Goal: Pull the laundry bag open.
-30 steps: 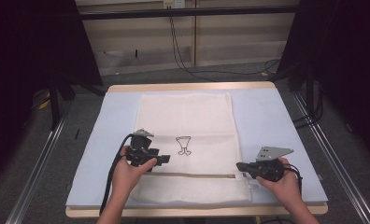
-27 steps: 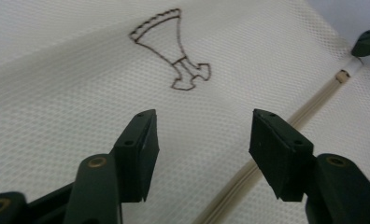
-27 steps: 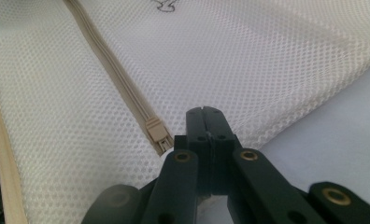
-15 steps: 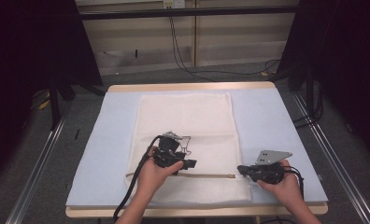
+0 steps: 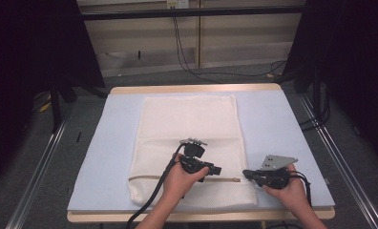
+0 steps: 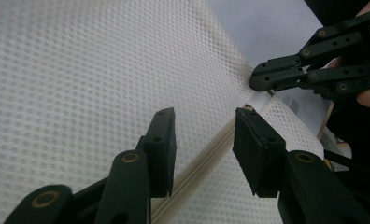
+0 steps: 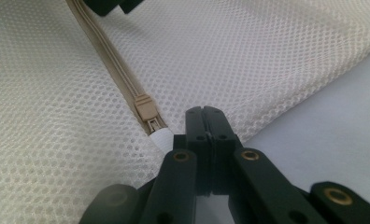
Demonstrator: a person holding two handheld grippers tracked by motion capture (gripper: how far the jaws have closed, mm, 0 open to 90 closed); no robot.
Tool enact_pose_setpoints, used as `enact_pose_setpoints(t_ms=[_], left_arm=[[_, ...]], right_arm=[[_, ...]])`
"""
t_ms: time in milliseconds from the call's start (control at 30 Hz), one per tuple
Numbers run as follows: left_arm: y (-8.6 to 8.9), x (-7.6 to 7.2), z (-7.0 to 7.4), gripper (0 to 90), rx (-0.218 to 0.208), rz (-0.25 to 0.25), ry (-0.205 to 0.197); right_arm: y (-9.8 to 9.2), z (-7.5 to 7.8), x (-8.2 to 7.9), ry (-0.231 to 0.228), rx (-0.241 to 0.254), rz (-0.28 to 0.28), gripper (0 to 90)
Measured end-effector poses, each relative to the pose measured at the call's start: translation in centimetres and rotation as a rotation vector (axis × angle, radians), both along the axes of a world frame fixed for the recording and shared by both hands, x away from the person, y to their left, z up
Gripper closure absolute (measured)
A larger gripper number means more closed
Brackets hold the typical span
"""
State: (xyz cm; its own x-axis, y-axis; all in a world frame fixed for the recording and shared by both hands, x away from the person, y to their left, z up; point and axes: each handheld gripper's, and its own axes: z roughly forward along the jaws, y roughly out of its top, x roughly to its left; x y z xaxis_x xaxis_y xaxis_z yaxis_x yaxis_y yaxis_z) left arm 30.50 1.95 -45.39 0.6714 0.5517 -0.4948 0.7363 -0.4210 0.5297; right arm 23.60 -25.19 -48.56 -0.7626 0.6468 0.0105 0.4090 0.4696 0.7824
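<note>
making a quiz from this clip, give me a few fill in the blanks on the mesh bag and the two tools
1. The mesh bag lies flat on a pale ____ mat.
2. The right tool has its jaws ____, pinching the bag's edge beside the zipper pull.
3. The left tool has jaws apart, one on each side of the ____.
4. The zipper runs across the end of the bag ____ to the person.

Missing words: blue; shut; zipper; nearest
</note>
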Motion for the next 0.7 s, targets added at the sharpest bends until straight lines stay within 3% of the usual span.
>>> enact_pose_setpoints(t_ms=[100, 233, 267, 300, 367, 433, 700], left_arm=[[-0.7, 0.0, -0.4, 62.3, 0.014, -0.005, 0.043], [-1.2, 0.3, -0.9, 60.8, 0.028, -0.002, 0.061], [-1.6, 0.2, -1.0, 60.7, 0.010, 0.037, 0.076], [-1.6, 0.3, -1.1, 61.4, 0.029, 0.024, 0.084], [-1.9, 0.2, -1.4, 62.0, 0.004, 0.059, 0.105], [-1.7, 0.5, -1.4, 62.6, 0.024, 0.014, 0.123], [-3.3, 0.1, -1.4, 63.2, -0.022, 0.002, 0.210]], right_arm=[[0.1, 0.0, 0.0, -0.005, -0.008, 0.000, 89.9], [0.1, 0.0, 0.0, -0.004, -0.012, 0.002, 90.0], [0.1, 0.0, 0.0, -0.007, -0.016, -0.001, 90.0], [0.1, 0.0, -0.1, -0.007, -0.018, 0.003, 90.0], [0.2, -0.1, -0.1, -0.011, -0.019, 0.007, 90.0], [0.2, -0.1, -0.1, -0.010, -0.021, 0.005, 90.0], [0.3, -0.1, -0.1, -0.016, -0.031, 0.002, 90.0]])
